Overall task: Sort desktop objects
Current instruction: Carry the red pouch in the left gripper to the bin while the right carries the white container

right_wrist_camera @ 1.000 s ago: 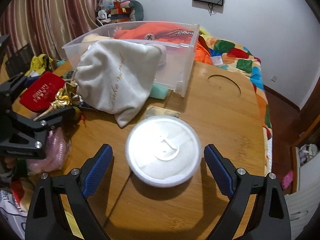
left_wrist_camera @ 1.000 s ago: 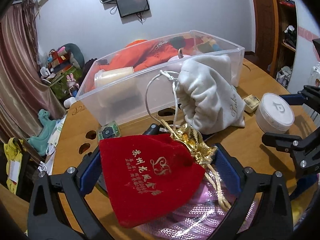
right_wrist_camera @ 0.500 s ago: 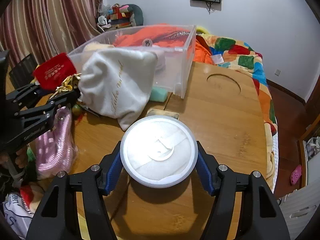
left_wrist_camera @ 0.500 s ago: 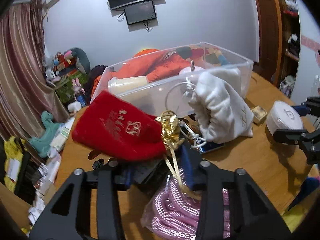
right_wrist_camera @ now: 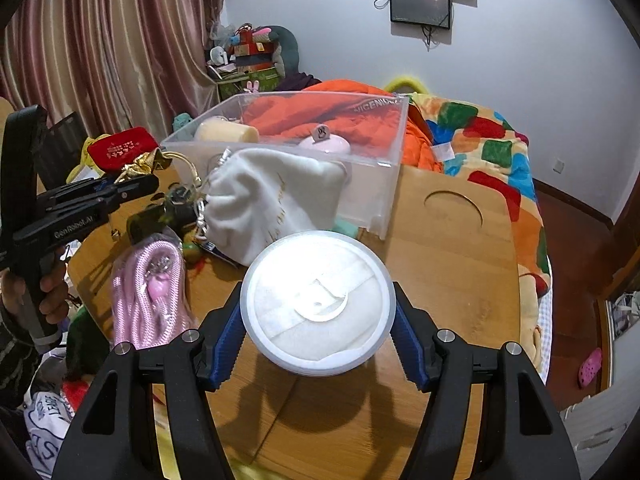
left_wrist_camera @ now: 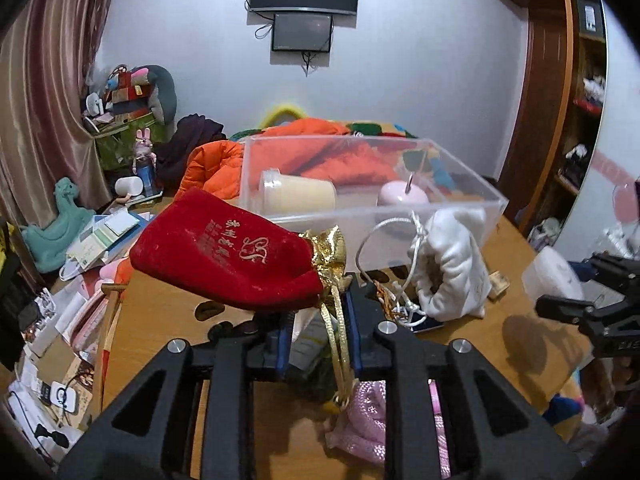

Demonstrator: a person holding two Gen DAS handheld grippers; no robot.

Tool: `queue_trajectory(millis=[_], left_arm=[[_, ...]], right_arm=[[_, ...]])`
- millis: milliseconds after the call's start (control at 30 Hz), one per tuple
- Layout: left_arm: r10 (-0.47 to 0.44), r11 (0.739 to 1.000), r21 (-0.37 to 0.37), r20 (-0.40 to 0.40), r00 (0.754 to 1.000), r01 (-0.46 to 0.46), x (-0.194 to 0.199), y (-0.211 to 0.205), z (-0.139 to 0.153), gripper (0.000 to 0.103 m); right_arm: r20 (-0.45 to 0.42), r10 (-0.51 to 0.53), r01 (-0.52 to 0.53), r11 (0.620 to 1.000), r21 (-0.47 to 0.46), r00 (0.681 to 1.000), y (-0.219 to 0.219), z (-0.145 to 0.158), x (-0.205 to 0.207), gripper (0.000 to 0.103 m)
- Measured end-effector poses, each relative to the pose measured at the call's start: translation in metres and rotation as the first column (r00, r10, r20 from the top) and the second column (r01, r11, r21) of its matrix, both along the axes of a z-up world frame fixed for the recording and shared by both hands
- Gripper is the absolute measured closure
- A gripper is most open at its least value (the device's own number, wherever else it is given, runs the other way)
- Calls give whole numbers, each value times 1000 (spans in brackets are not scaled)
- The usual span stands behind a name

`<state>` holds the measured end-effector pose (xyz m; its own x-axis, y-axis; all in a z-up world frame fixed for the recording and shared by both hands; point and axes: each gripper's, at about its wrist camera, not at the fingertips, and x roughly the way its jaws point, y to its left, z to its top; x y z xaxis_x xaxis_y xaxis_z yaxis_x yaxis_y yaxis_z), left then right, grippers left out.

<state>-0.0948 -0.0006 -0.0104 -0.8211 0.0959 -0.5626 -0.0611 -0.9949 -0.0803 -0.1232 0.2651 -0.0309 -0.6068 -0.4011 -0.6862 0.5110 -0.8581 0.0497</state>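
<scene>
My left gripper is shut on the gold neck of a red velvet pouch. The pouch hangs tilted above the wooden table, its gold cord dangling between the fingers. In the right wrist view, the red pouch and left gripper sit at the far left. My right gripper is shut on a round white lidded box, held a little above the table with its shadow underneath. A clear plastic bin stands behind it.
A white drawstring pouch leans against the bin's front wall. A coil of pink rope lies left of the round box. The bin holds a cream cup and a pink lidded item. Clutter lies off the table's left edge.
The left jaws closed on the red pouch's neck and lifted it up and left. The right jaws closed on the round white box and raised it off the table.
</scene>
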Motion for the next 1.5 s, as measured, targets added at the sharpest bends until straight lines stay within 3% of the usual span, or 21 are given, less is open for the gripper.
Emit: queue_trajectory(millis=[667,1100,1500], left_arm=[[-38,999,-11,-89,995,38,6,-10,34,81],[-107,994,-47,-106,989,102,-25,-2,55,81],[-163,986,-43,-94,982,159,-63,9,58,81]], right_arm=[[-61,24,-24,1000,-1,998,-20,34,-13,41],[-115,30,-31,1000,-2,993,-37,66,-48,41],[-92,35,-36,999,-7,995,-50,61,-90,41]])
